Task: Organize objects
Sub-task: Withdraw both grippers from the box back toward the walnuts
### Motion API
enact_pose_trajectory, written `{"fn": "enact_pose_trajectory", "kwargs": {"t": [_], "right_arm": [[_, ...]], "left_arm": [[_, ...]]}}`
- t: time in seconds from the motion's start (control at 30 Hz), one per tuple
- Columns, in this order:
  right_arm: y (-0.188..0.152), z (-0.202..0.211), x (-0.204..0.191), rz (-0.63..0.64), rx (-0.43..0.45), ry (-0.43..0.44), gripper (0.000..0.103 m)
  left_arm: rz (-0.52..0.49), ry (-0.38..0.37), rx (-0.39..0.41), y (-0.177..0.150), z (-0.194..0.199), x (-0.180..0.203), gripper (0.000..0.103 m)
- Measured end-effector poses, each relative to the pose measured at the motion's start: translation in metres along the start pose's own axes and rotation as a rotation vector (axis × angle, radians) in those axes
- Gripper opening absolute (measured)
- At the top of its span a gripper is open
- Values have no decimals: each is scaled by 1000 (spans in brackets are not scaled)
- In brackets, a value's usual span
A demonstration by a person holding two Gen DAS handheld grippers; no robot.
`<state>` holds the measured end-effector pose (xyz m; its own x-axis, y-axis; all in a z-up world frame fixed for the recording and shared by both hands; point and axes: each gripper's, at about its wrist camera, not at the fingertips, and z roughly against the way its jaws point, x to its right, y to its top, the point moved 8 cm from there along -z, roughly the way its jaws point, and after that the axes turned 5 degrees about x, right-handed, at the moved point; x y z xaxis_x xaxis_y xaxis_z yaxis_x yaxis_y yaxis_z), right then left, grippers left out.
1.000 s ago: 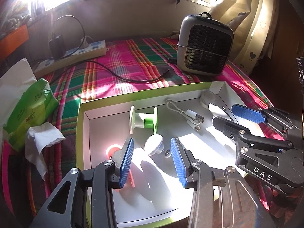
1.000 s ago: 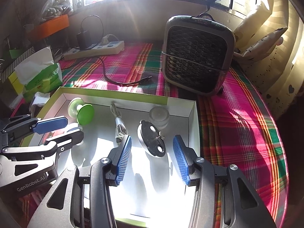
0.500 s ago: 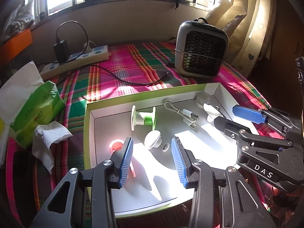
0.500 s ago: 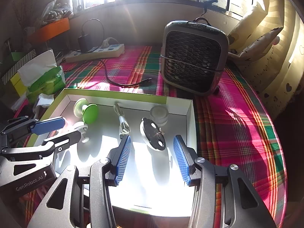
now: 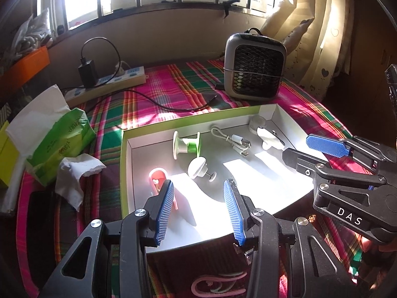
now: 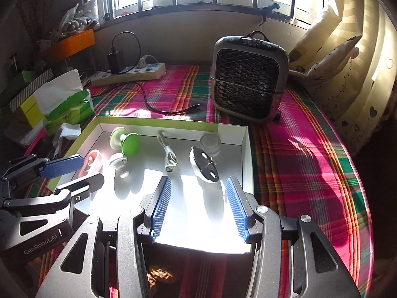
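A shallow white box with a green rim point(image 5: 188, 121) point(image 6: 158, 121) lies on the plaid cloth. In it are a green and white spool point(image 5: 186, 145) point(image 6: 125, 142), a white knob with a pin point(image 5: 198, 168) point(image 6: 118, 162), a pink clip point(image 5: 157, 177) point(image 6: 93, 160), a white USB cable point(image 5: 234, 142) point(image 6: 168, 156), a round black and white piece point(image 6: 204, 164) point(image 5: 269, 137) and a small clear jar point(image 6: 210, 143) point(image 5: 256, 123). My left gripper point(image 5: 201, 207) point(image 6: 75, 173) is open and empty over the box's near left part. My right gripper point(image 6: 198, 203) point(image 5: 307, 147) is open and empty over its near right part.
A grey mesh-front fan point(image 5: 255, 68) point(image 6: 249, 84) stands behind the box. A power strip point(image 5: 109, 84) point(image 6: 129, 73) with a black charger and a loose black cable lies at the back left. A green tissue pack point(image 5: 59, 141) point(image 6: 68, 108) and crumpled tissue point(image 5: 77, 173) lie left of the box.
Both grippers have pulled back and up from the box, still open. The objects in the box have not moved.
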<state>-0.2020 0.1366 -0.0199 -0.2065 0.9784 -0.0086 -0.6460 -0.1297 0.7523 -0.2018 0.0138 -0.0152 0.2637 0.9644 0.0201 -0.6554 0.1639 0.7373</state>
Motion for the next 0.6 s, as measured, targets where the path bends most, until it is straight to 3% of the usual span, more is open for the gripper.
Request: {"fn": "enact_pose_trajectory", "kwargs": {"t": [0.6], "right_arm": [[-18,39,-10,-14,39,16,48]], "left_arm": [[-5,-2,43,-22,39,9,40]]}}
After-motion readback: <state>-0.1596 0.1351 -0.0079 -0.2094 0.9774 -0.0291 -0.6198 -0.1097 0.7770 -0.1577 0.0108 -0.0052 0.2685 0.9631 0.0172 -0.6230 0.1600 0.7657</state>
